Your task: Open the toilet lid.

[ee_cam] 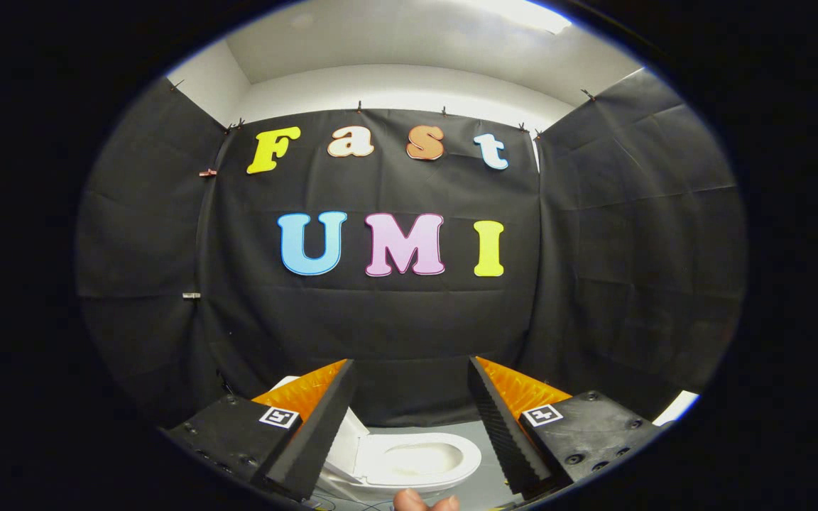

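Toilet lid (344, 443) raised, bowl rim (420, 461) clear btwn spread fingers (515, 433).

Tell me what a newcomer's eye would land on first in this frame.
The white toilet stands low between the fingers of the open gripper, its lid already raised at one side so the seat and bowl show. The fingers touch nothing. A person's fingertips peek in just in front of the toilet, and black booth cloth rises behind it.
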The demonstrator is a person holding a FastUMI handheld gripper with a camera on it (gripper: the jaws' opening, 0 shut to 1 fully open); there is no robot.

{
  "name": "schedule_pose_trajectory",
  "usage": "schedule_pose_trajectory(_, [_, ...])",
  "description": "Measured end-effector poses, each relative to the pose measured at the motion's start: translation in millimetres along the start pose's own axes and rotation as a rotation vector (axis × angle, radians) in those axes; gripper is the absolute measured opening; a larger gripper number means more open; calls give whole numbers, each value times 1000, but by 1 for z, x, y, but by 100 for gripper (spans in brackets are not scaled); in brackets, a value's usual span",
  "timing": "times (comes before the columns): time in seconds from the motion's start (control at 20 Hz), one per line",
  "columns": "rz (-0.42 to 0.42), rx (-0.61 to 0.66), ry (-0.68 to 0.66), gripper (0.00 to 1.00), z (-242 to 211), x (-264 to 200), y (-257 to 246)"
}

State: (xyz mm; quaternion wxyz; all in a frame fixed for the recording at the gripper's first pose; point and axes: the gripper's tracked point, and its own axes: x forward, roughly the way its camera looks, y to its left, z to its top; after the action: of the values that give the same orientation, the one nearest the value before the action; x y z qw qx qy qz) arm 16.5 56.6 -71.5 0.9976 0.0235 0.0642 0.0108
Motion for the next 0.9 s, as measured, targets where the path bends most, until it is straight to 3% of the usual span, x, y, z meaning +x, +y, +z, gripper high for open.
schedule_pose_trajectory(0.9, [6,-3,6,98,-7,3,6])
